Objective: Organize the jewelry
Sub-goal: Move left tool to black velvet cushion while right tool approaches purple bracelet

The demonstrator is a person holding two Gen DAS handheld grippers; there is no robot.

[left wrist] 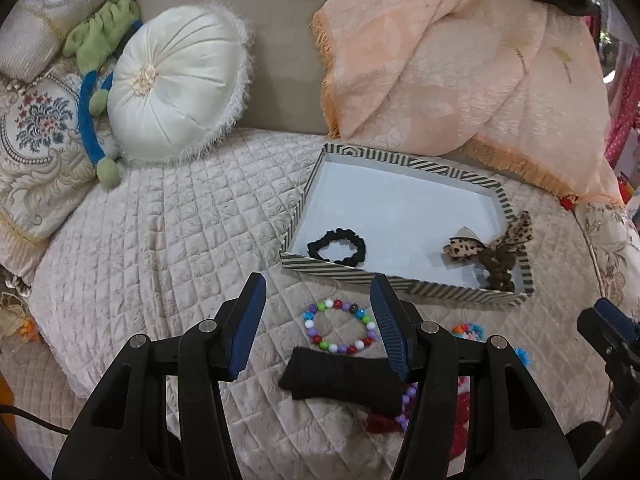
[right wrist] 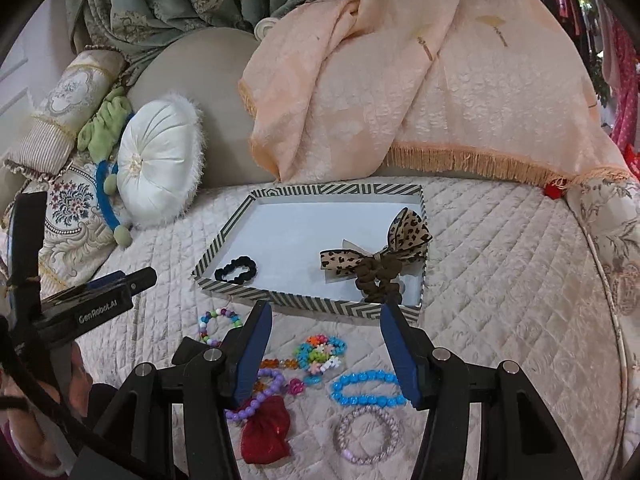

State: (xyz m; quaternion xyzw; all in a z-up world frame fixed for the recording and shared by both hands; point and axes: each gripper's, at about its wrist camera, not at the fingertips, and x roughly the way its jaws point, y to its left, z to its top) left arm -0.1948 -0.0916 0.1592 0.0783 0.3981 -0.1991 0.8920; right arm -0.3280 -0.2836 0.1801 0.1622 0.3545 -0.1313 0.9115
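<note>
A striped tray point(left wrist: 304, 200) point(right wrist: 224, 236) on the quilted bed holds a black scrunchie point(left wrist: 336, 248) point(right wrist: 236, 270) and a brown scrunchie with a leopard bow point(left wrist: 496, 256) point(right wrist: 376, 268). My left gripper point(left wrist: 318, 280) is open above a multicoloured bead bracelet point(left wrist: 340, 326) point(right wrist: 220, 324). A black fabric piece point(left wrist: 340, 380) lies low between its fingers, against the right one only. My right gripper point(right wrist: 327, 308) is open over a flower-bead bracelet point(right wrist: 320, 354), a blue bracelet point(right wrist: 368, 390), a purple bracelet point(right wrist: 260, 398), a lilac braided ring point(right wrist: 366, 436) and a red fabric piece point(right wrist: 266, 432).
A round white cushion point(left wrist: 176, 84) point(right wrist: 158, 168) and a green plush toy point(left wrist: 104, 36) lean at the back left beside embroidered pillows point(left wrist: 36, 128). A peach fringed throw point(left wrist: 460, 64) point(right wrist: 440, 100) drapes behind the tray. Bare quilt point(left wrist: 160, 232) spreads left of the tray.
</note>
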